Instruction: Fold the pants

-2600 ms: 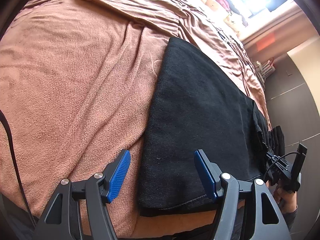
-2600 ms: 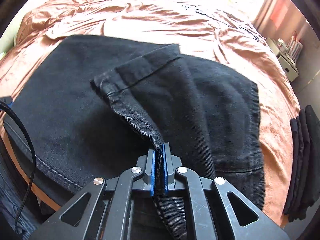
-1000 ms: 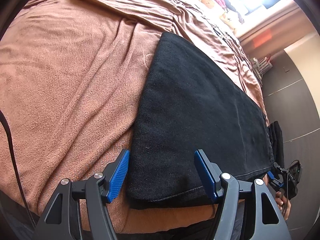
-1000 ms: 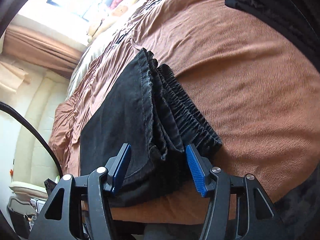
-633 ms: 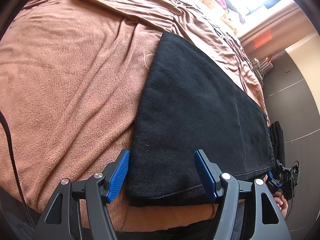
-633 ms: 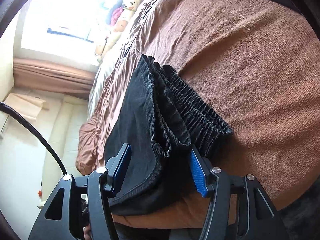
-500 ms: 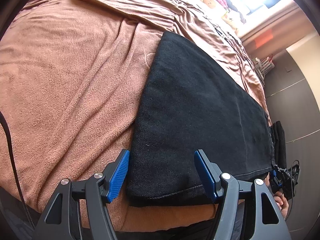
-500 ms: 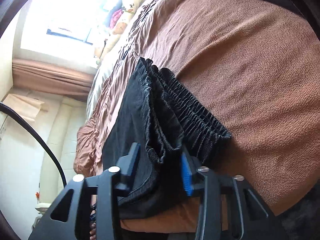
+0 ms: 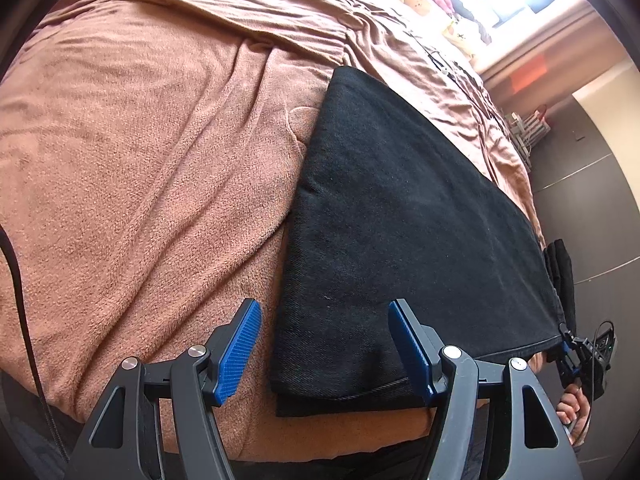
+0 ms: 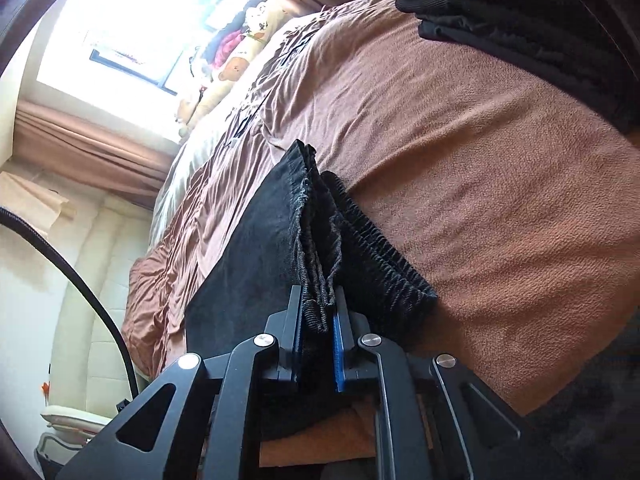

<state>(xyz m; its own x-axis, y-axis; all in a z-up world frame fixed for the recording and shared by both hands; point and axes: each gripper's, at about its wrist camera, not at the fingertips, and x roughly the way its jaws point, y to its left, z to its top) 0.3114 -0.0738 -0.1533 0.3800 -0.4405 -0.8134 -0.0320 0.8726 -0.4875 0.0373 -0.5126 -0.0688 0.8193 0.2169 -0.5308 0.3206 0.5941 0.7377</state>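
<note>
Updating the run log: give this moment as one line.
step: fold pants | left gripper: open over pants corner | right gripper: just closed, shut on hem layers | pants: flat on blanket

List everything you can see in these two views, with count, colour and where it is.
pants: one, black, folded flat on the bed's near edge
blanket: one, brown, covering the bed
folded clothes: one stack, black, on the bed beyond the pants' waistband end
soft toys: several, tan and red, by the window
left gripper: one, black with blue pads, open over the pants' corner
right gripper: one, just closed, shut on the pants' edge
hand: one, holding the right gripper
</note>
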